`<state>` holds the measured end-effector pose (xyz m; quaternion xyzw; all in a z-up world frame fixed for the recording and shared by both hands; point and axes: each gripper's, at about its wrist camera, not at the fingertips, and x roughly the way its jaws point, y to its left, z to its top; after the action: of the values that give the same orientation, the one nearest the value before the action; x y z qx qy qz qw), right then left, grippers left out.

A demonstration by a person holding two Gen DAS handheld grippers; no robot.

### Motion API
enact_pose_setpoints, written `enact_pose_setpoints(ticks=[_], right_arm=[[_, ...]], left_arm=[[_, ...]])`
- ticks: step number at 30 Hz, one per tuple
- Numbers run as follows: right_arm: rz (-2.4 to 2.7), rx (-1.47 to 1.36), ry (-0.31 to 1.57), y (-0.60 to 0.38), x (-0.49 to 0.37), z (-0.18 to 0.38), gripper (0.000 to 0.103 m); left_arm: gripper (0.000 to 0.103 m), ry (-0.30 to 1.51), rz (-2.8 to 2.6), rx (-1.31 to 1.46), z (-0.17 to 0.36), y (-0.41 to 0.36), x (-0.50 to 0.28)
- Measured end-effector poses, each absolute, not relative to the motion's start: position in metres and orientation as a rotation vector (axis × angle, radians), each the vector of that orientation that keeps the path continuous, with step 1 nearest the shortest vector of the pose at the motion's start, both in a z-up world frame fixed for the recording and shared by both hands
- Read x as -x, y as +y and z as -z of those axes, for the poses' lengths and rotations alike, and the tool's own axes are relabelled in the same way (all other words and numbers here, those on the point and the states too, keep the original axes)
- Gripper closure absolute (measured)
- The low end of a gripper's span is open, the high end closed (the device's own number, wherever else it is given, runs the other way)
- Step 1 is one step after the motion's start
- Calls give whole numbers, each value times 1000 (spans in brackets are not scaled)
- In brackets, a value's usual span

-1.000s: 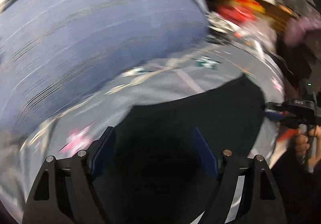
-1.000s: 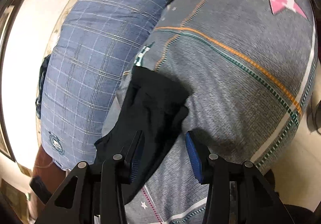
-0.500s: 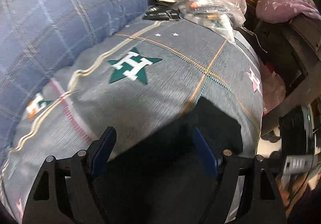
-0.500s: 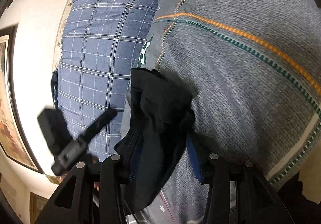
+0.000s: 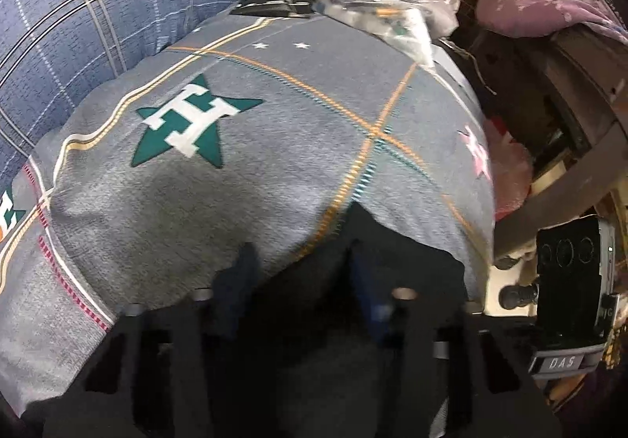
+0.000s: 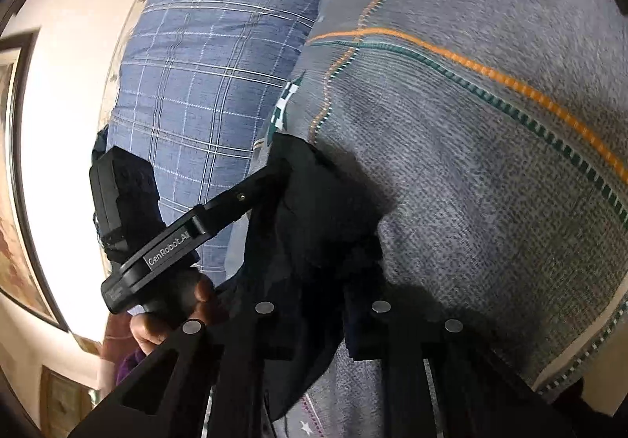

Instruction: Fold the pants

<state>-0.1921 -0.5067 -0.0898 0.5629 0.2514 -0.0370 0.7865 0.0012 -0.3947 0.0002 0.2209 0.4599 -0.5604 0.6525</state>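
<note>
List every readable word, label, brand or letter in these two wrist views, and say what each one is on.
"H": white letter in the green star printed on the grey bedspread.
"DAS": small plate on the right gripper body, seen from the left wrist.
"GenRobot.AI": side of the left gripper handle, seen from the right wrist.
Lower label on that handle: too small to read.
Pink star: letter too blurred to read.

1. Left gripper: fingers parted, dark cloth lying between them; whether it grips cannot be told. Seen from the right wrist view at 9 o'clock, fingers reaching toward 1 o'clock.
2. Left hand: wrapped round the gripper's handle.
3. Right gripper: fingers closed in on dark cloth.
</note>
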Motion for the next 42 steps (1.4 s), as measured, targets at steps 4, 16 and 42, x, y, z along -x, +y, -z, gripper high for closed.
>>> enact_pose_setpoints(ticks=[4,16,42], right_arm=[[74,-1057,484,-493,193,62,91],[-46,-588,408,-390,167,-6,91],[-159,-398,714,-300,112,25,71]], left_arm=[[87,1000,1285,-495,-10,-391,5],[89,993,1110,-119,-52,-268,-49],[84,858,749,-367,-34,-149,14]])
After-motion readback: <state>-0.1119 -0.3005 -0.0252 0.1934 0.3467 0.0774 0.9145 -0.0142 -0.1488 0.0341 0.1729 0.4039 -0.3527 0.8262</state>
